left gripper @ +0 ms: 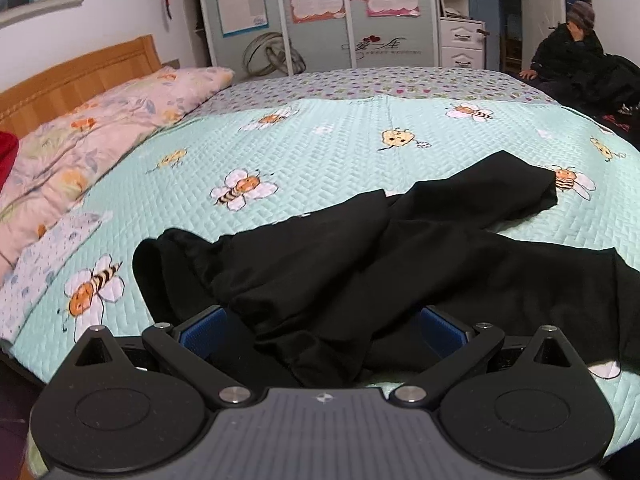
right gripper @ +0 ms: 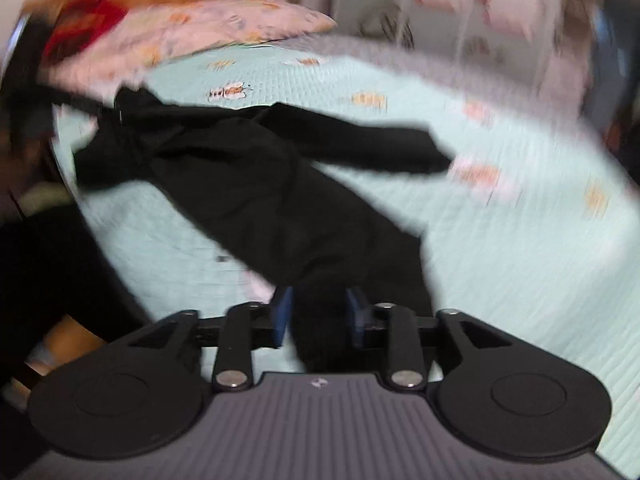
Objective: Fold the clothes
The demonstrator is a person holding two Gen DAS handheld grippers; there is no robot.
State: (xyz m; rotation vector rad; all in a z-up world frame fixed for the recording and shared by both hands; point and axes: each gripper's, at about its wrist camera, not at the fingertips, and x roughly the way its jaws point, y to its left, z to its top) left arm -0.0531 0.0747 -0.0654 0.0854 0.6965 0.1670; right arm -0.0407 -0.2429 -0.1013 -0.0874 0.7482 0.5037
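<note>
So there's a black garment sprawled in a rumpled heap across the mint bee-print quilt on the bed, one leg or sleeve stretching off to the far right. The left tongs sit wide apart with a bunch of the cloth lying between the blue pads, not pinched. The right tongs are narrower, fabric hanging between them, but that view is super blurry so I can't tell if they grip it. A floral pillow sits by the wooden headboard.
</note>
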